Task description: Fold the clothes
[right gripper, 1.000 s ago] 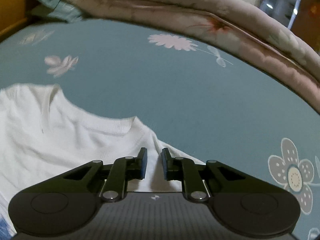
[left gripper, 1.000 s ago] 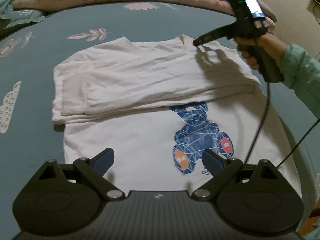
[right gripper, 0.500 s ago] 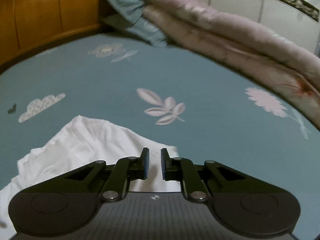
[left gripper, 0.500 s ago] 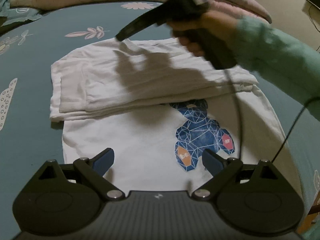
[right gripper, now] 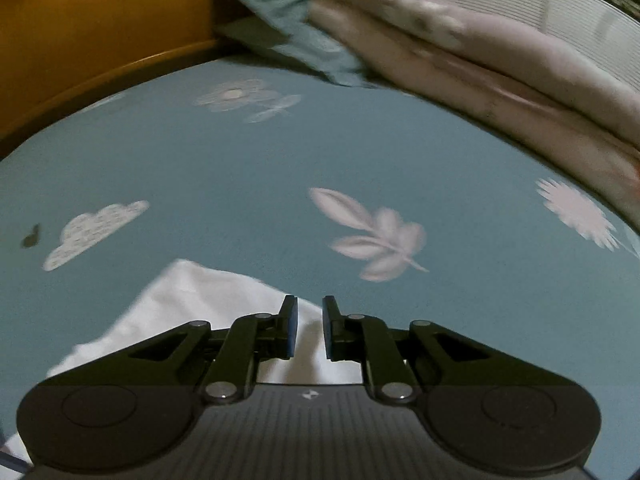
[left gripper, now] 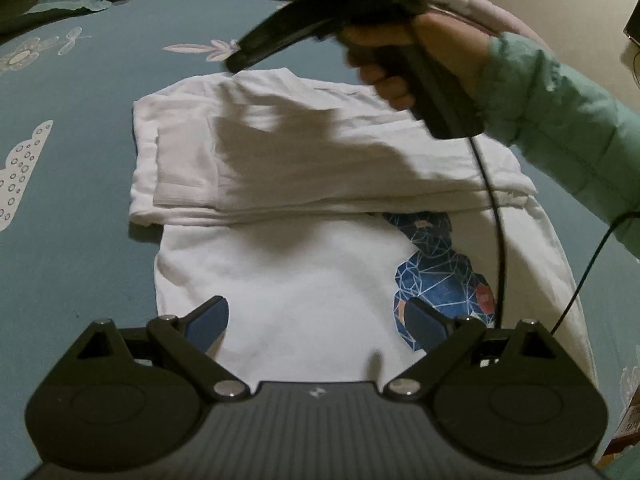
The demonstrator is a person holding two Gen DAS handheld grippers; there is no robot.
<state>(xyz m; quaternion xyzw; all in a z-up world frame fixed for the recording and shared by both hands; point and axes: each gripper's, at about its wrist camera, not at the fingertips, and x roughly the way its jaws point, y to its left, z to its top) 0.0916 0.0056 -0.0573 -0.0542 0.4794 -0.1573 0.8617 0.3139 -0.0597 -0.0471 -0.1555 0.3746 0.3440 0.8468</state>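
Observation:
A white shirt (left gripper: pixel 288 280) with a blue bear print (left gripper: pixel 440 280) lies flat on the teal bedsheet (left gripper: pixel 72 240). Its upper part is folded into a band (left gripper: pixel 320 160) across it. My left gripper (left gripper: pixel 316 312) stands open just above the shirt's near hem, with nothing between its fingers. A hand in a green sleeve (left gripper: pixel 560 120) holds my right gripper (left gripper: pixel 240 60) a little above the band's far left corner. In the right wrist view the right gripper (right gripper: pixel 310 320) has only a narrow gap between its pads and grips nothing. A corner of the shirt (right gripper: pixel 200 304) lies below it.
A folded pink quilt (right gripper: pixel 480 60) and a teal pillow (right gripper: pixel 300 32) lie along the far side of the bed. A wooden headboard (right gripper: pixel 80 20) stands at the left. A black cable (left gripper: pixel 496 220) hangs from the right gripper across the shirt.
The right gripper swept left along the shirt's far edge, from the collar side to the far left corner. The left gripper shifted slightly over the near hem. The shirt lies as before.

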